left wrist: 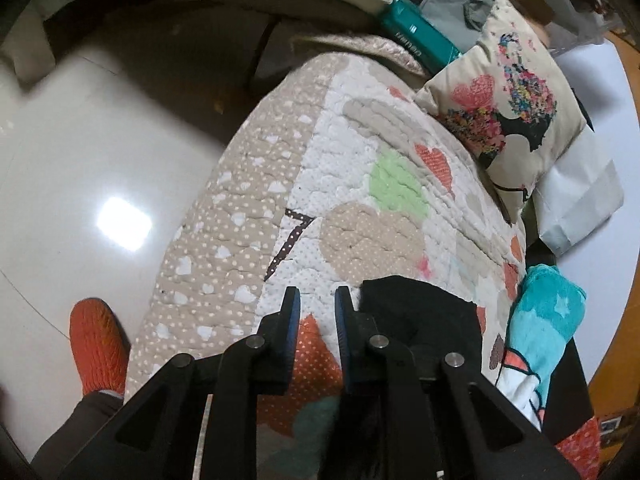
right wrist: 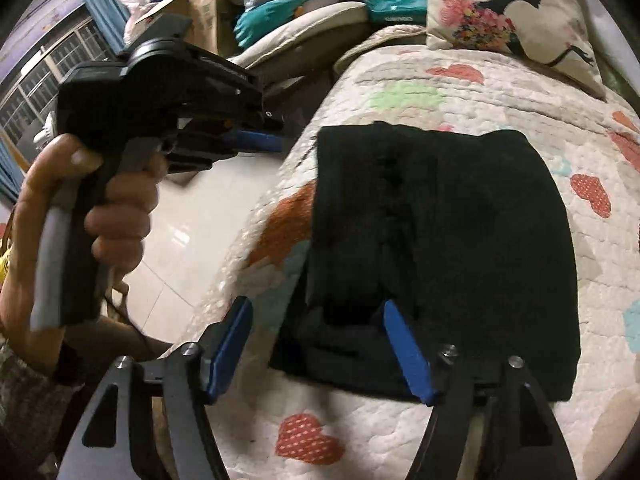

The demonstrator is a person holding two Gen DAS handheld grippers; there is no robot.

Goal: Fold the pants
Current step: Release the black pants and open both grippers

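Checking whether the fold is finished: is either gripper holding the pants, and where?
Neither. The right gripper stands open over the near edge of the folded black pants; the left gripper has nothing between its fingers.

Left tool closed, right tool wide.

You have the folded pants lying on the quilt, with the pillow behind them.
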